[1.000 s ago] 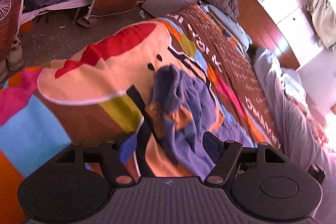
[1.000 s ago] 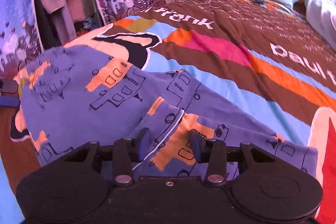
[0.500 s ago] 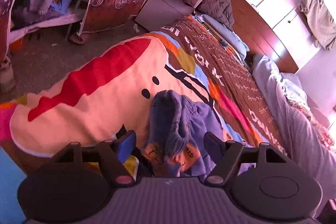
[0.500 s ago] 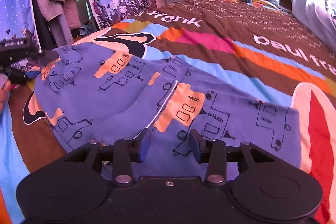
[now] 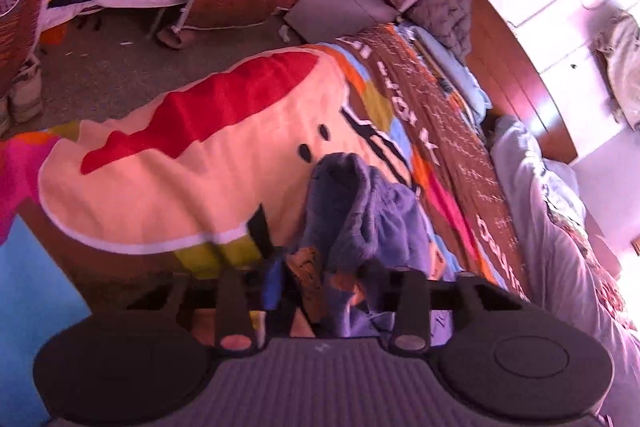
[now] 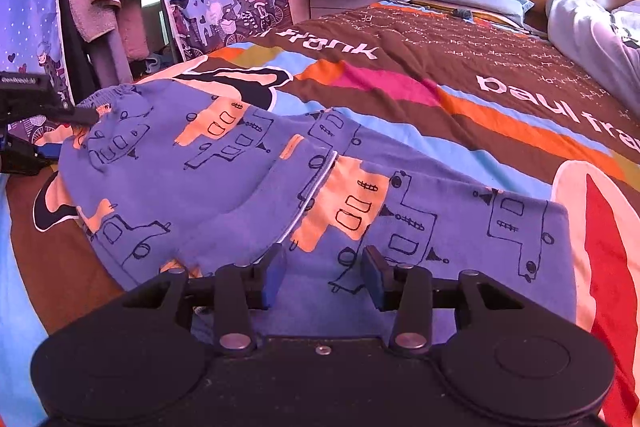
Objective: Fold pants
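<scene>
While both tilt down over the bed point(image 6: 500, 75), left tool point(image 5: 326, 285) just closed, pinching the pants point(image 6: 224, 179); right tool point(image 6: 322, 273) sits half-open over them, contact unclear.

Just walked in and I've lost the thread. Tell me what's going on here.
A person is folding blue printed pants on a bed with a striped bedspread, a handheld gripper in each hand. The left gripper has just been closing on bunched fabric at one end. The right gripper stands over the pants' near edge, fabric between its fingers.
</scene>
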`<state>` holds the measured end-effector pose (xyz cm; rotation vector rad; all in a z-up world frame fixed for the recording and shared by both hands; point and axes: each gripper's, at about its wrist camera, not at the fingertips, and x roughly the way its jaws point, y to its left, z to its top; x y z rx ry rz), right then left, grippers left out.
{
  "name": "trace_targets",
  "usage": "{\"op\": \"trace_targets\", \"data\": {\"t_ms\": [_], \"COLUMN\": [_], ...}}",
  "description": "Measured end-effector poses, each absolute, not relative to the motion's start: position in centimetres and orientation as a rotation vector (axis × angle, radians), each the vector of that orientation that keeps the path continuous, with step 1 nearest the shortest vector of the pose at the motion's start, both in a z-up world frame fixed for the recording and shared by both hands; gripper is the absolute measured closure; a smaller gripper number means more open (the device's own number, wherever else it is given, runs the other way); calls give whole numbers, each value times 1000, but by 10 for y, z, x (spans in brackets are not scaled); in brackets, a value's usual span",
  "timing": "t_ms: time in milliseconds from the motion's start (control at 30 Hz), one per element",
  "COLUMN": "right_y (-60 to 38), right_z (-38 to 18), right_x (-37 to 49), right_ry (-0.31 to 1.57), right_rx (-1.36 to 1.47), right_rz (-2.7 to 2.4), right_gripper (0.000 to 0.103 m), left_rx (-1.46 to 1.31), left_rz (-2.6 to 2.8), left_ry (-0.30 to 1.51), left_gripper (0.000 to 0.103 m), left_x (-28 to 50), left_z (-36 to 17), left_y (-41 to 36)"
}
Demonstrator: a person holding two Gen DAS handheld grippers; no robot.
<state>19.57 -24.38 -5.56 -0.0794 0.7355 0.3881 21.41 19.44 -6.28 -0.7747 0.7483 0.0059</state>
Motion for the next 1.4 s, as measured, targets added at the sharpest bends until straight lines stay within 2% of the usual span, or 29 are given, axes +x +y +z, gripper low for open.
{"op": "trace_targets", "data": {"t_ms": [167, 300, 467, 667, 767, 967, 1133, 1333, 1400], "right_y": [-237, -231, -223, -227, -240, -292, -362, -433, -450], "right_z": [-57, -58, -60, -53, -34, 6, 20, 17, 15], "right_x": [193, 189, 186, 182, 173, 153, 148, 156, 159], "right_ry": [716, 690, 663, 620, 551, 504, 502, 469, 468], "right_rx": [-125, -182, -243, -225, -169, -139, -88, 65, 100], "right_rz": [374, 351, 316, 320, 343, 360, 308, 202, 198], "right_gripper": [57, 53, 46, 45, 45, 37, 33, 30, 28], "left_rx": [-800, -676, -485, -428, -340, -173, -127, -21, 18], "left_rz": [18, 49, 45, 19, -25, -143, -275, -396, -411], "left_ry": [722, 692, 641, 624, 605, 574, 594, 630, 652], "left_gripper": [83, 87, 87, 88, 88, 88, 88, 87, 81], "left_x": [212, 210, 207, 209, 210, 211, 211, 208, 207], "left_z": [-64, -50, -20, 20, 44, 78, 78, 46, 26], "left_y": [196, 179, 144, 110, 80, -2, -74, -167, -193]}}
